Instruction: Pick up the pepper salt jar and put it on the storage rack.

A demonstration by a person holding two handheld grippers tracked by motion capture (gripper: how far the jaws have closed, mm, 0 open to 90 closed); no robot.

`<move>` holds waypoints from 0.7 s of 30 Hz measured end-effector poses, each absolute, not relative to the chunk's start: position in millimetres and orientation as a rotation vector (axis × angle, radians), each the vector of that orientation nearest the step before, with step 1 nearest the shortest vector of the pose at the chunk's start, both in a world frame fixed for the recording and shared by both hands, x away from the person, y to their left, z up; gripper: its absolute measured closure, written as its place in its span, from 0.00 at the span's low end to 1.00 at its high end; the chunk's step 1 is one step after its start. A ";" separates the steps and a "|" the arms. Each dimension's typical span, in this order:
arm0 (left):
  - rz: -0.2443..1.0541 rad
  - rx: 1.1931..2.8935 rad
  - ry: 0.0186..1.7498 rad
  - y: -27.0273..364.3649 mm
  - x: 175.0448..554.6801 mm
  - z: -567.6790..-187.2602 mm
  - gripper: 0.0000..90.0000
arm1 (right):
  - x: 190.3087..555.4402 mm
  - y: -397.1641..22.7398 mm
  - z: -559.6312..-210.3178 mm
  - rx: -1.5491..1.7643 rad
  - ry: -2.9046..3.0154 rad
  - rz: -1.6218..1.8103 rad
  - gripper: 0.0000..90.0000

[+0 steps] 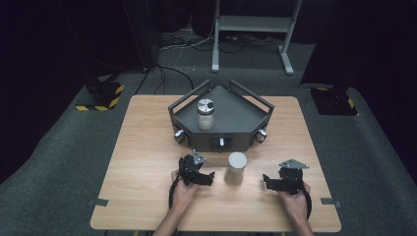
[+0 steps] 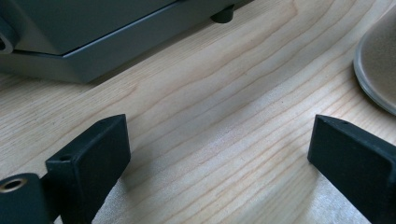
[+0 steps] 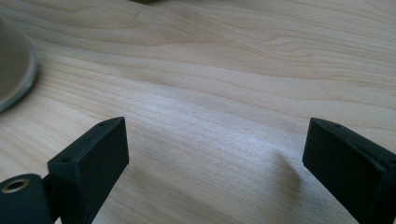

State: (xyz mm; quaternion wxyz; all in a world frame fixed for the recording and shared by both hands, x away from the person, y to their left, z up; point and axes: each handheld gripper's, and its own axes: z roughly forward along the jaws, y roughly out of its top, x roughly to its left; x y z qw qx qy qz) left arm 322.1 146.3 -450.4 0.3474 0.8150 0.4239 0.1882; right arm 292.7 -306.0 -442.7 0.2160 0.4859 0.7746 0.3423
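Note:
A pale cylindrical jar point(image 1: 236, 168) stands upright on the wooden table point(image 1: 147, 147), in front of a dark grey angular tray point(image 1: 236, 123). A second jar with a silver lid point(image 1: 205, 114) stands inside that tray. My left gripper point(image 1: 210, 178) lies just left of the front jar, pointing toward it. Its jaws are open over bare wood in the left gripper view point(image 2: 219, 140), with the jar's rounded edge point(image 2: 378, 65) at the far right. My right gripper point(image 1: 267, 182) sits right of the jar, open point(image 3: 215, 140), and the jar's edge point(image 3: 11, 70) shows at its left.
The tray's front wall point(image 2: 93, 51) with its small knobs point(image 1: 221, 141) stands close behind the left gripper. Bare wood stretches along the table's left side and front edge. Dark carpet, cables and a grey stand point(image 1: 255, 24) lie beyond the table.

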 end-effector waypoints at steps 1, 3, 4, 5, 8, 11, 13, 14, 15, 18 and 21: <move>0.488 2.114 1.099 146.3 322.1 -450.4 0.06 | 292.0 -307.0 -442.0 1.343 2.151 0.959 0.07; 0.488 2.114 1.099 146.3 322.1 -450.4 0.06 | 289.6 -307.6 -440.7 1.324 2.163 0.971 0.07; 0.488 2.113 1.099 146.3 322.1 -450.4 0.06 | 288.2 -307.8 -440.3 1.315 2.169 0.979 0.07; 0.488 2.113 1.099 146.3 322.1 -450.4 0.06 | 287.6 -308.4 -440.2 1.311 2.175 0.987 0.07; 0.488 2.113 1.099 146.3 322.1 -450.4 0.06 | 286.0 -308.7 -439.8 1.297 2.197 1.010 0.07; 0.488 2.113 1.099 146.3 322.1 -450.4 0.06 | 284.3 -305.6 -438.8 1.263 2.236 1.026 0.07; 0.488 2.113 1.099 146.3 322.1 -450.4 0.06 | 283.1 -302.1 -437.8 1.237 2.259 1.029 0.08; 0.488 2.113 1.099 146.3 322.1 -450.5 0.06 | 282.8 -300.5 -437.2 1.224 2.273 1.035 0.08; 0.488 2.114 1.099 146.3 322.1 -450.4 0.06 | 282.6 -298.7 -436.8 1.208 2.284 1.042 0.08; 0.489 2.113 1.100 146.3 322.0 -450.4 0.06 | 282.5 -294.2 -435.9 1.170 2.314 1.066 0.08; 0.488 2.114 1.099 146.3 322.1 -450.4 0.06 | 284.0 -288.8 -435.2 1.141 2.339 1.098 0.08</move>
